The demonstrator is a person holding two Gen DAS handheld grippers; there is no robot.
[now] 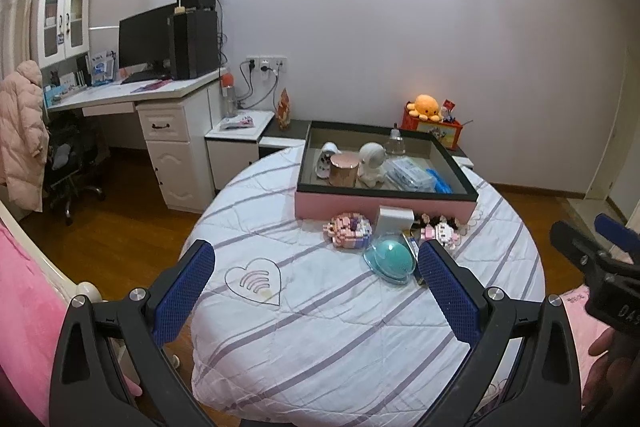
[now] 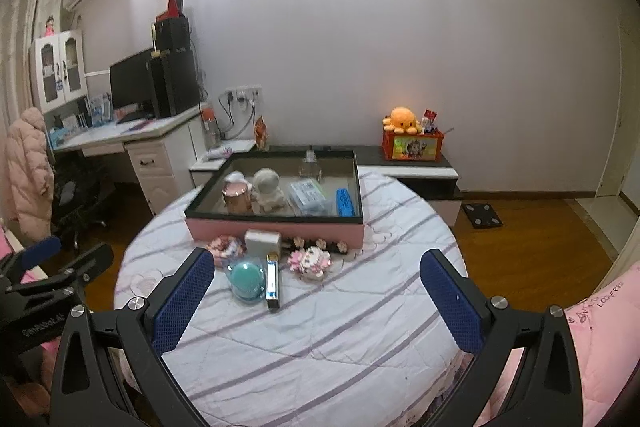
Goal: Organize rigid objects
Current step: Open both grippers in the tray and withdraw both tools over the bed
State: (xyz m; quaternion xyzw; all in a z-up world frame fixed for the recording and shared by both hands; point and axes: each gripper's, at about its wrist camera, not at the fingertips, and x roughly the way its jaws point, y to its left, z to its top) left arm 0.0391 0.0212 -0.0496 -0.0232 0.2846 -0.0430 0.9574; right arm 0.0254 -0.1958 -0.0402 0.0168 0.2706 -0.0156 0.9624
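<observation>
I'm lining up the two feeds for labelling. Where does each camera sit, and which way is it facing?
Left wrist: on the left gripper, looking forward over the round table toward the pink box; its own open fingers show, and the right gripper at the right edge.
Right wrist: on the right gripper, facing the same way; the left gripper shows at the left edge.
Shared: table, box, teal dome, desk.

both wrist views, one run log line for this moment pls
left gripper: open, empty | right gripper: open, empty | pink box: partly filled | teal dome: on bed, outside box
</observation>
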